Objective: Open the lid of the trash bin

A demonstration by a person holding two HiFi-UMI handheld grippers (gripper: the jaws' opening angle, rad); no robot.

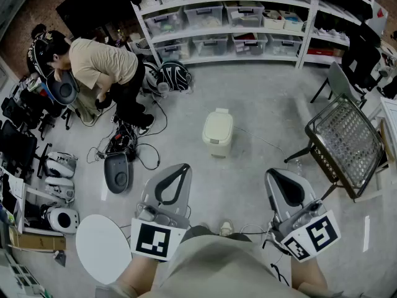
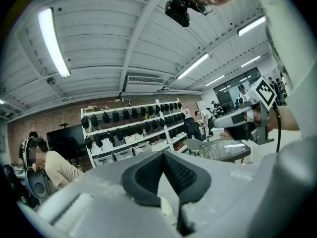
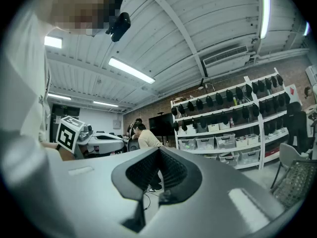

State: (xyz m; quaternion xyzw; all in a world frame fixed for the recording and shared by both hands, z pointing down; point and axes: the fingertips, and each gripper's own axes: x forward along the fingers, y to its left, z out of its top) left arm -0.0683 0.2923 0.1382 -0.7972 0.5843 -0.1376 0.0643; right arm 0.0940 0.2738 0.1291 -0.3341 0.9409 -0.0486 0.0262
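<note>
A cream trash bin (image 1: 218,131) stands on the grey floor in the middle of the head view, with its lid down. Both grippers are held low and near me, well short of the bin and apart from it. My left gripper (image 1: 183,167) points up toward the bin from the lower left, and its jaws meet at the tip with nothing between them. The right gripper (image 1: 273,174) sits at the lower right, jaws also together and empty. In the left gripper view (image 2: 163,155) and the right gripper view (image 3: 159,151) the dark pads touch.
A person (image 1: 99,67) crouches at the far left among cables and devices (image 1: 121,151). White shelves with storage boxes (image 1: 229,17) line the back. A tilted wire-mesh rack (image 1: 344,143) and a grey chair (image 1: 338,82) stand at the right. A round white table (image 1: 102,247) is near my left.
</note>
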